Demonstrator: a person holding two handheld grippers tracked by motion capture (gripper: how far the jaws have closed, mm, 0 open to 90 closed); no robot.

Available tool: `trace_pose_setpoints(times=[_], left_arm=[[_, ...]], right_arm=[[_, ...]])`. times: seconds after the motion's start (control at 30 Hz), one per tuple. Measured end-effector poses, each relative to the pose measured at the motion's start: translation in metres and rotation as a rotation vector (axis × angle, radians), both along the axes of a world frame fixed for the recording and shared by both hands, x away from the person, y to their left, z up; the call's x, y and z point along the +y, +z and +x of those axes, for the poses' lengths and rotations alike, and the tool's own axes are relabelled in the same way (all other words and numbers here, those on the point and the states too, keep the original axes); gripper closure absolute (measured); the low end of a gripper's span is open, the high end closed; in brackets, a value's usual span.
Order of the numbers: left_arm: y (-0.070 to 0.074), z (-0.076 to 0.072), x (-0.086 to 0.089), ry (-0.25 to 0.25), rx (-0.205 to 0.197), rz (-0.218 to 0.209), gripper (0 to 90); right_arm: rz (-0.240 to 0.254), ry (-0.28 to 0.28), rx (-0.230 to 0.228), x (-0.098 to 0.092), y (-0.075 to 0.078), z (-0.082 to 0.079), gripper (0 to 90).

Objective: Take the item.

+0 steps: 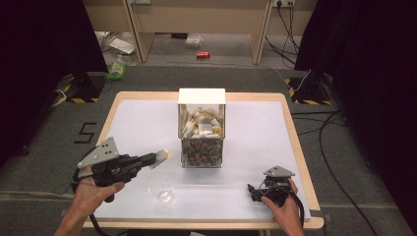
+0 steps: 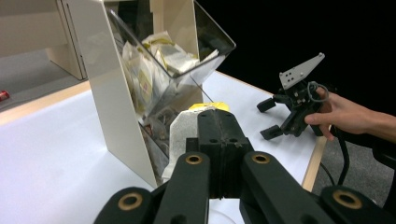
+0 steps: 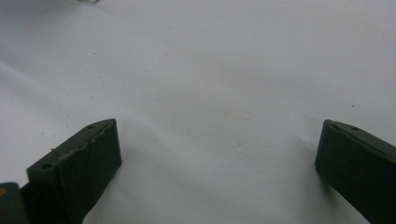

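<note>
Work in hand: the left gripper [image 1: 156,158] carries a tea bag [image 1: 162,156] taken from the clear dispenser box [image 1: 201,129], and my guess is that it goes into the glass cup [image 1: 162,189] below.
Left gripper grip: jaws clenched on the tea bag; in the left gripper view the bag [image 2: 183,132] sticks out ahead of the closed tips [image 2: 219,122], its yellow tag on top.
Tea bag position: in the air above the white table [image 1: 133,128], just left of the box front, up and slightly left of the cup, touching neither.
Right gripper: the right gripper [image 1: 257,189] rests near the table's right front corner, jaws spread wide with nothing between them, well apart from the cup.
Risk, miss: the cup is small and clear, so a release off centre likely drops the bag on the table.
Risk, tip-over: nothing steadies the cup; a low jaw could nudge its rim and roll it.
Risk, snag: the bag hangs close to the box front, and a swing that way may catch it.
Risk, tear: the hard pinch on thin paper could rip it if dragged.
</note>
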State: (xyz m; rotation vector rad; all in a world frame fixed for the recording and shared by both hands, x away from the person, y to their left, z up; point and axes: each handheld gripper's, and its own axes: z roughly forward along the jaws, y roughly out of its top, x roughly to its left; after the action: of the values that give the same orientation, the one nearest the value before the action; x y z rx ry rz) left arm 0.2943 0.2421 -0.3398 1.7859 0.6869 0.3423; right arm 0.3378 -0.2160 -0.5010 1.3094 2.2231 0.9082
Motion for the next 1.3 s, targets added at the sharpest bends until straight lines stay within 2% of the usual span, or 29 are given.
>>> trace_pose_setpoints(times=[0.37, 0.73, 1.07, 1.3], left_arm=[[-0.03, -0.015, 0.004, 0.002, 0.036, 0.0, 89.5], [-0.054, -0.021, 0.007, 0.012, 0.076, -0.009, 89.5], [-0.069, -0.023, 0.005, 0.024, 0.096, -0.005, 89.5], [-0.075, -0.021, 0.0, 0.023, 0.103, 0.013, 89.4]], right_arm=[[0.0, 0.0, 0.0, 0.0, 0.0, 0.0, 1.0], [0.0, 0.0, 0.0, 0.0, 0.0, 0.0, 1.0], [0.001, -0.002, 0.002, 0.0, 0.0, 0.0, 1.0], [0.001, -0.001, 0.001, 0.0, 0.0, 0.0, 1.0]])
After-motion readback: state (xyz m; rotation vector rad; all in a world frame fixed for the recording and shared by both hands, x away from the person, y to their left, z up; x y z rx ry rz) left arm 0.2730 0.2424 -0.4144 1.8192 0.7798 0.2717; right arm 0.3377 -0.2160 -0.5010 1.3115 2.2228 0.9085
